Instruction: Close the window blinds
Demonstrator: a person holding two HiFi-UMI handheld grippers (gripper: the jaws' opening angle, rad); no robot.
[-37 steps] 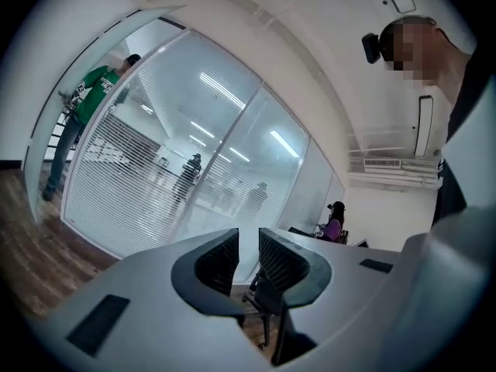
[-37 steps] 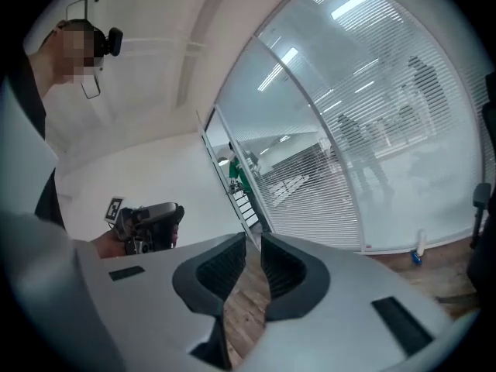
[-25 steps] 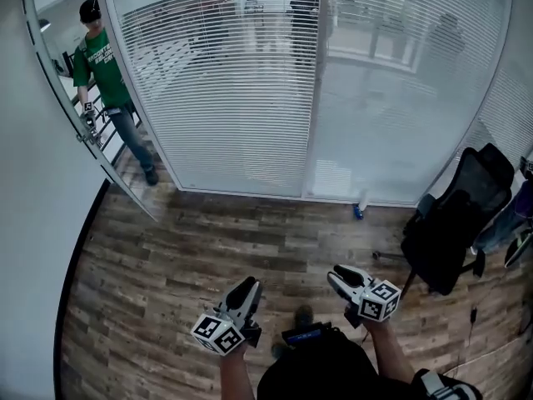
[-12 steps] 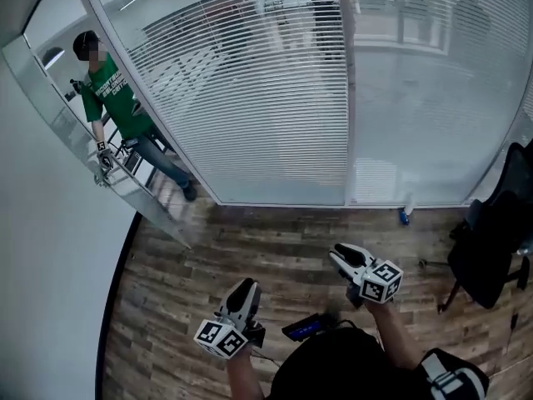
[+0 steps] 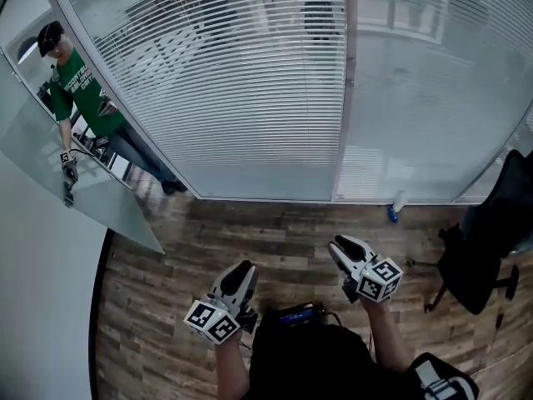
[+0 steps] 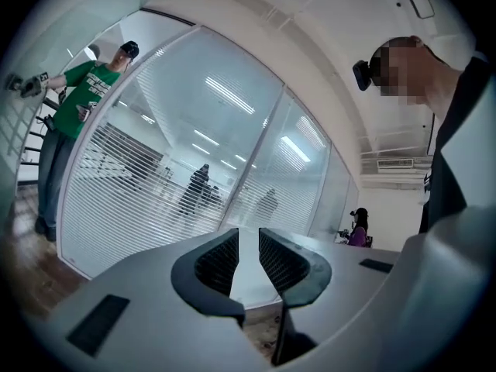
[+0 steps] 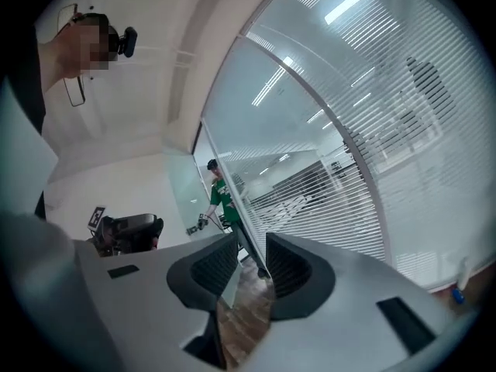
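White slatted blinds [image 5: 250,82] hang behind a glass wall ahead of me, and through their gaps I see the room beyond. They also show in the left gripper view as blinds [image 6: 132,177] and in the right gripper view as blinds [image 7: 372,169]. My left gripper [image 5: 241,273] is held level over the wooden floor, well short of the glass, open with nothing between its fingers [image 6: 248,242]. My right gripper [image 5: 341,247] is beside it, a little further forward, also open and empty [image 7: 251,258]. No cord or wand of the blinds is visible.
A person in a green shirt [image 5: 83,98] stands behind an open glass door [image 5: 108,215] at the left. A black office chair [image 5: 487,248] stands at the right. A small blue-and-white bottle [image 5: 393,211] lies at the foot of the glass wall. A metal post [image 5: 343,90] divides the panes.
Both grippers have travelled with me across the floor. In the head view the chair has slid toward the right edge, and the green-shirted person and glass door have moved further left.
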